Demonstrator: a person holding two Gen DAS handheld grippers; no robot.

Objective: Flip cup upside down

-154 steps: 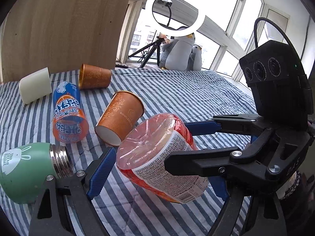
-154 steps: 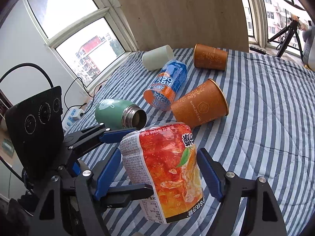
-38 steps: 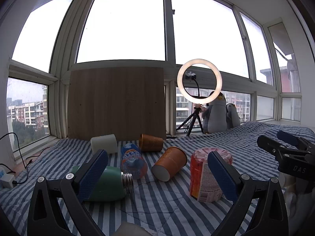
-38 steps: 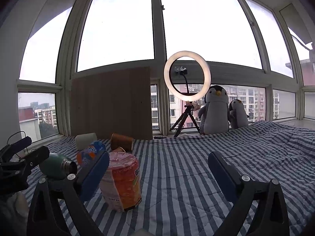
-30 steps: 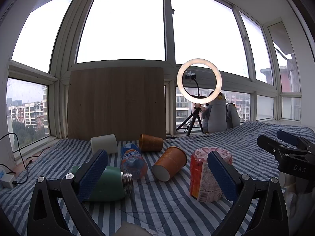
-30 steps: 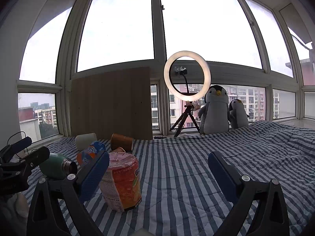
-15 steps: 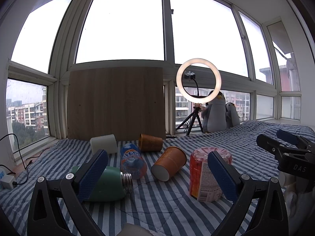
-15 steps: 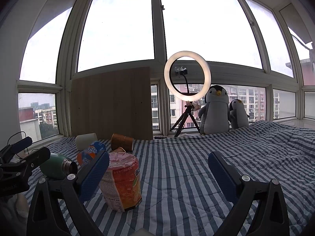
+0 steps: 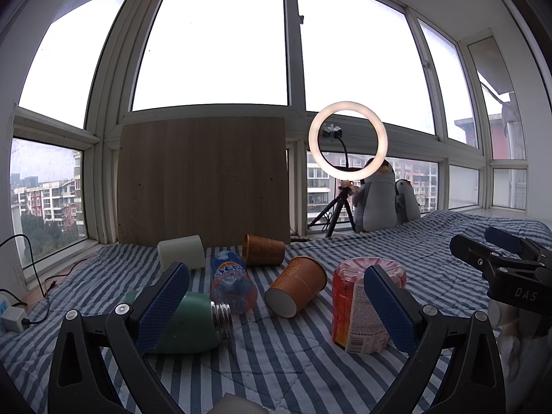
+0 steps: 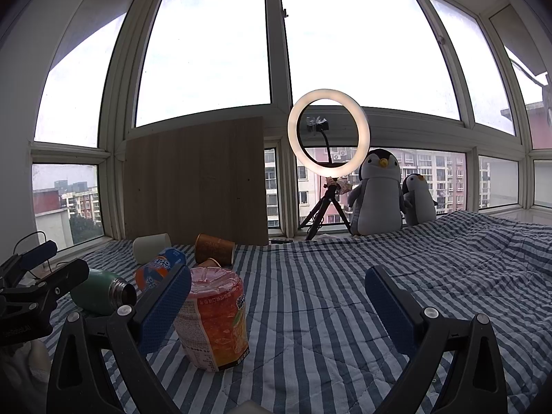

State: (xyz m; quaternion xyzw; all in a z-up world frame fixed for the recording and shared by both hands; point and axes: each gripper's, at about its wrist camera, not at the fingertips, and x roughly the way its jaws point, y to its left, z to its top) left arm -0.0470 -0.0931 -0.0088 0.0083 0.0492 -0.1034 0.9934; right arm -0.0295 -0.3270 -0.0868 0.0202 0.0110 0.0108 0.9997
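The orange-and-red plastic cup [image 9: 362, 305] stands on the striped bedspread with its wide sealed end up; it also shows in the right wrist view [image 10: 215, 317]. My left gripper [image 9: 276, 305] is open and empty, held back from the objects. My right gripper [image 10: 277, 305] is open and empty; the cup stands just beyond its left finger. The right gripper [image 9: 496, 255] shows at the right edge of the left wrist view. The left gripper [image 10: 41, 276] shows at the left edge of the right wrist view.
On their sides lie two brown paper cups [image 9: 296, 286] [image 9: 264, 250], a blue-orange bottle [image 9: 233, 283], a green flask [image 9: 186, 324] and a white cup [image 9: 181, 252]. A wooden board [image 9: 203, 179], ring light [image 9: 346, 141] and penguin plushes [image 10: 377, 189] stand at the back.
Five seconds ago both grippers were shut on the orange cup and held it tilted in the air. Now it stands on the bed and both grippers are open and drawn back, still over the last second.
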